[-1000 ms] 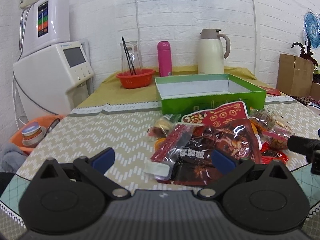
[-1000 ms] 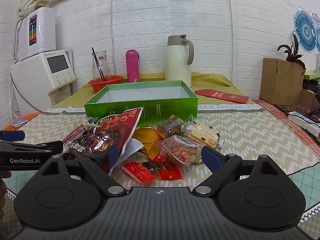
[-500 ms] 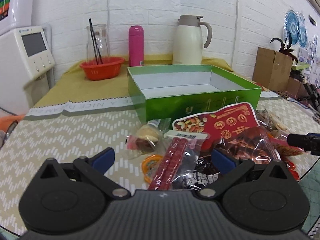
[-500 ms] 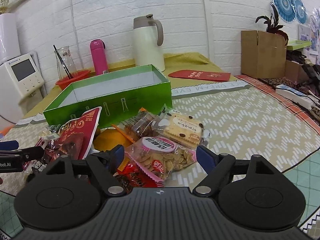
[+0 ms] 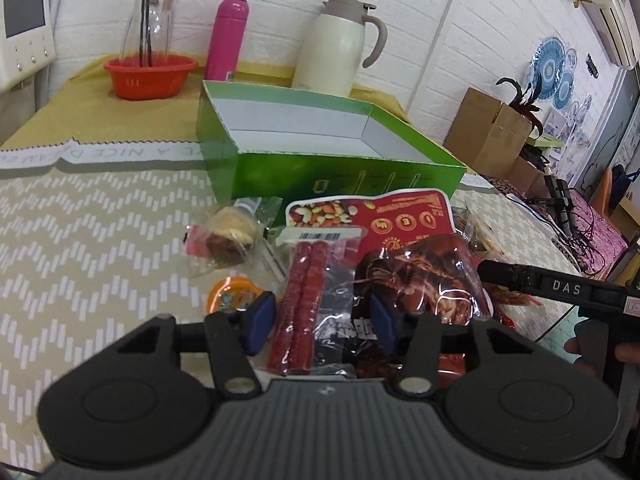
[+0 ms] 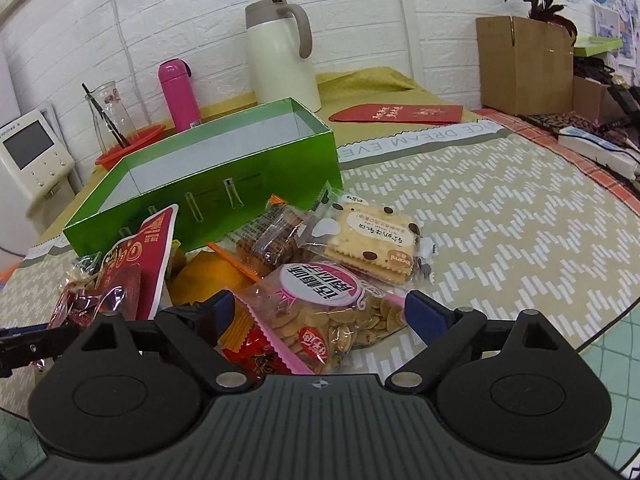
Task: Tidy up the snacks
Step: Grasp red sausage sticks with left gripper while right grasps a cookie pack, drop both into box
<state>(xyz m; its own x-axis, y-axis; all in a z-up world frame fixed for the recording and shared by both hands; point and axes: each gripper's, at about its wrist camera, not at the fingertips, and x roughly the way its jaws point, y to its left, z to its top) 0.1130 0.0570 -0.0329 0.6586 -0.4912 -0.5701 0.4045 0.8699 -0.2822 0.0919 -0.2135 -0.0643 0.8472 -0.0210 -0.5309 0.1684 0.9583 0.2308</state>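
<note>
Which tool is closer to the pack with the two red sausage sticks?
Left. The left tool has the sausage pack between its fingers. The right tool is off beside it, around the seed bag.

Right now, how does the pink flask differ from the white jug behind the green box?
The pink flask is slim and bright pink; the white jug is far wider and cream-white. The jug has a grey-brown handle and lid with a spout, while the flask has no handle, only a plain cap. The jug also stands taller. Both stand upright on the yellow cloth behind the green box.
</note>
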